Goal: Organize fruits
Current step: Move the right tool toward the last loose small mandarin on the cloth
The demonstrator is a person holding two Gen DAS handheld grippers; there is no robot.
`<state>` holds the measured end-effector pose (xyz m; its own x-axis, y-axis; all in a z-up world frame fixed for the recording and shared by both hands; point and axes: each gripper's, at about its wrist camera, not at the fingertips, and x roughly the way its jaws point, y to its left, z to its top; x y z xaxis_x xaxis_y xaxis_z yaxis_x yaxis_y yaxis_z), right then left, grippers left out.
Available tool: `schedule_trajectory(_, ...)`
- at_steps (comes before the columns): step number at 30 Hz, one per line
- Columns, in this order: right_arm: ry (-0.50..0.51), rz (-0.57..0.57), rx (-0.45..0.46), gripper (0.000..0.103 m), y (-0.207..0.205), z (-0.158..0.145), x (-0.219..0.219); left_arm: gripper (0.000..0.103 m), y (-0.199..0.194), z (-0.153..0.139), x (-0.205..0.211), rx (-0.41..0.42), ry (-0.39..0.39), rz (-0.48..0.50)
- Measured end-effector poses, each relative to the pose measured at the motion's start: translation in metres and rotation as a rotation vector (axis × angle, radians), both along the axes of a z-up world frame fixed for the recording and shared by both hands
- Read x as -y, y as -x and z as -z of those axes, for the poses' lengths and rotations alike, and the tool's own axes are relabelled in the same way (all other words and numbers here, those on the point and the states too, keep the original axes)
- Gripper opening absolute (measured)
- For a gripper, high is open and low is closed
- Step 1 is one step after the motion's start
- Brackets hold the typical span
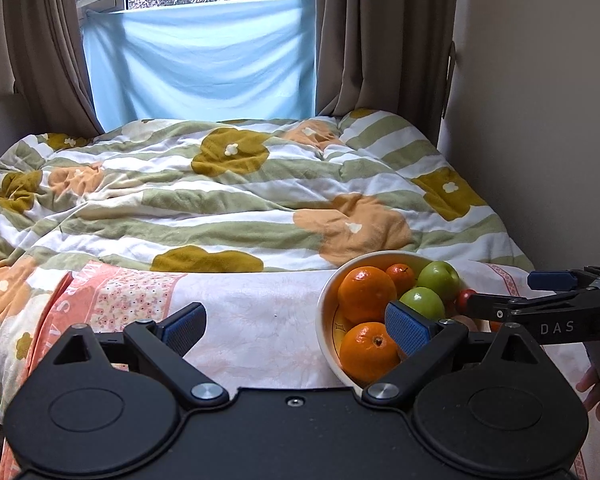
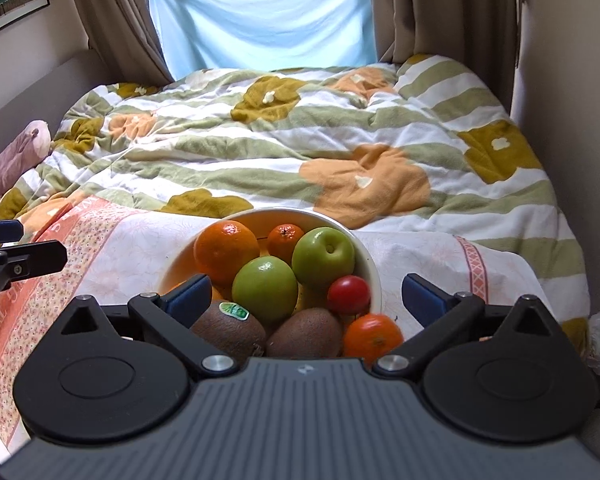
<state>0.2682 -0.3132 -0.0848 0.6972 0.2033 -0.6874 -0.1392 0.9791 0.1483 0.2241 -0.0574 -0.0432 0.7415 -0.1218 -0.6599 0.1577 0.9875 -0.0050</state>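
black right tool [image 2: 306, 300] wide open, empty, over fruit bowl [image 2: 370, 264].

The right hand-held gripper [image 2: 306, 300] body hides the bowl's [image 2: 374, 268] near rim.

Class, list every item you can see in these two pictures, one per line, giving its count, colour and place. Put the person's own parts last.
bowl: one, cream, on the floral cloth at the bed's near end
oranges: at least two large, in the bowl's left half
mandarins: two small, one at the bowl's back, one at its front right edge
apples: two, green, mid-bowl
tomato: one, red, right of the apples
kiwis: two, brown, at the front; one bears a green sticker
quilt: one, striped with flowers, over the bed
blue cloth: one, over the window
curtains: brown, both sides
left tool: black, open
right tool: black, open over the bowl
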Motion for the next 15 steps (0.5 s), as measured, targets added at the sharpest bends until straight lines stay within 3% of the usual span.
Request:
schedule_trajectory(9,0.001,0.105,0.002,0.103,0.073,-0.006,-0.004,0.098,0.051,-0.01,-0.021,0.048,0.016,0.036)
schedule_trajectory(15,0.068,0.223,-0.046,0.103,0.085,0.002,0.018,0.101,0.081,-0.012,-0.034,0.077,0.021,0.037)
